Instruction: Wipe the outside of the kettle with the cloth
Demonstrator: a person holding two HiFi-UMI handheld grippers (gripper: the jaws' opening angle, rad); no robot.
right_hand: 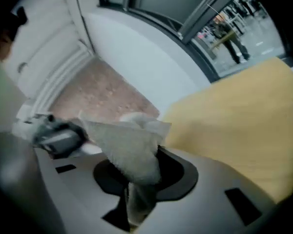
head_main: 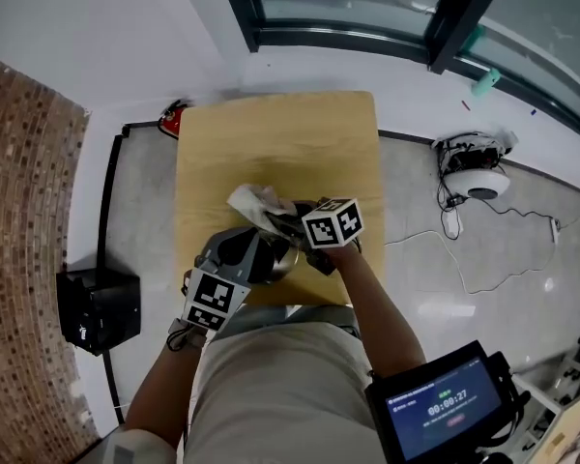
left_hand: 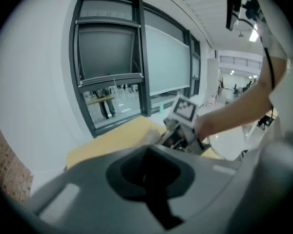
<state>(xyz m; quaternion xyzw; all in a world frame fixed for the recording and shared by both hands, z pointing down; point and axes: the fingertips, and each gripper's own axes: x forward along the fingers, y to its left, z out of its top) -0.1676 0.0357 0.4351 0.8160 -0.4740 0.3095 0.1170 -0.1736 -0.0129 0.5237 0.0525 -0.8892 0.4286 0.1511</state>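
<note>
The kettle (head_main: pixel 278 256), steel-sided with a dark top, stands at the near edge of the wooden desk (head_main: pixel 271 133), just in front of the person. The white cloth (head_main: pixel 254 201) lies bunched just beyond it, at or over its far side; whether it presses on the metal cannot be told from the head view.

The right tongs (head_main: pixel 288 222) are clenched on the cloth (right_hand: pixel 129 150), a fold of it pinched between the jaws and the rest spilling out ahead of them.

The left tongs (head_main: pixel 256 252) lie against the kettle's near left side. In the left gripper view the left tongs (left_hand: pixel 154 189) are clenched, with only a dark slit between the jaws. What they pinch there, if anything, cannot be made out. That view also shows the right gripper's marker cube (left_hand: pixel 185 110) over the desk (left_hand: pixel 112 138).

On the floor, a black box (head_main: pixel 99 307) sits to the desk's left beside a brick wall (head_main: pixel 24 211). A round white device (head_main: pixel 476 177) with trailing cables lies to the right.
</note>
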